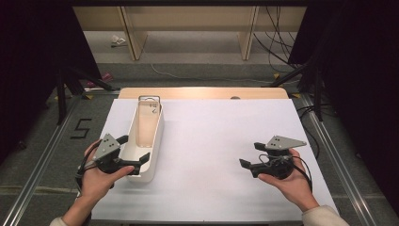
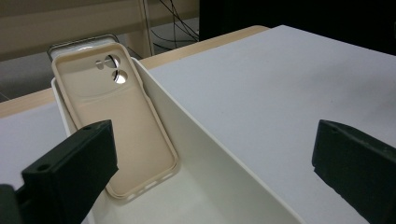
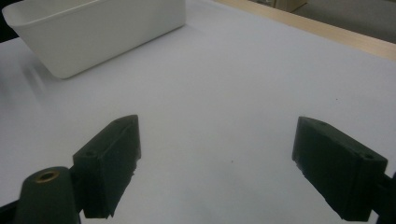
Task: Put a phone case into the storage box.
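Left gripper point(image 2: 210, 168) jaws spread wide, straddling the near wall of the white bin point(image 2: 219, 154). Beige phone case point(image 2: 116, 126) leans inside, just ahead of my left jaw; looks light, floppy, grippy. I'd pinch its upper rim. Right gripper point(image 3: 215, 163) spread too, holding nothing.

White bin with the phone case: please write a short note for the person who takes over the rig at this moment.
Left gripper: open, jaws astride the near right wall of the white bin, gripping nothing.
Right gripper: open, holding nothing, over the bare white table.
Beige phone case: in the bin, leaning on its far end; a clear case appears to stand behind it.
Done: nothing taken out.
Left: probably grasp the beige case and lift it out.
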A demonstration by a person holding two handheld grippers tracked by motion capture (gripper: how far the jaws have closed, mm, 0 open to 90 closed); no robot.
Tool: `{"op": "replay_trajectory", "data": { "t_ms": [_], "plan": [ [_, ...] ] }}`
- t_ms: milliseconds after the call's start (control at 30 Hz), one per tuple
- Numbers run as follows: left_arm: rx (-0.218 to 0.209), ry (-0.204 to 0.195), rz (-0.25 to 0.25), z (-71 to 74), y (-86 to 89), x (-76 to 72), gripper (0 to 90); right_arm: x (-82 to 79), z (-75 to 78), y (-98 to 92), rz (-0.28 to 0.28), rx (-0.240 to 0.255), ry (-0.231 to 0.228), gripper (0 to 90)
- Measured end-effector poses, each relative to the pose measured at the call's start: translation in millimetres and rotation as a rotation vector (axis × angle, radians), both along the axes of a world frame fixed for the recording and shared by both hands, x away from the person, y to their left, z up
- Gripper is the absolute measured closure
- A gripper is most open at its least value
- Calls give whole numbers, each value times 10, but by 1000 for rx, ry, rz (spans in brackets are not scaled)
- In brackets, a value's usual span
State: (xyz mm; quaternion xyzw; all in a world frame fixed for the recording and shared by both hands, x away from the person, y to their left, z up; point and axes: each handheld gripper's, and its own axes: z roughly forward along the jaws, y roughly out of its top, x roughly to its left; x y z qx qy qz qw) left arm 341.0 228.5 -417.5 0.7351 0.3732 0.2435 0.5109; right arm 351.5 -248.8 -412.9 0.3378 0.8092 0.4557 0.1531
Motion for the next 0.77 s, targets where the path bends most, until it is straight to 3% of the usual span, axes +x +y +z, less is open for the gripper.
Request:
{"op": "replay_trajectory", "data": {
  "t_ms": [767],
  "plan": [
    [17, -1, -9, -63, -17, -23, 0, -56, 14, -69, -11, 12, -2, 163]
  ]
}}
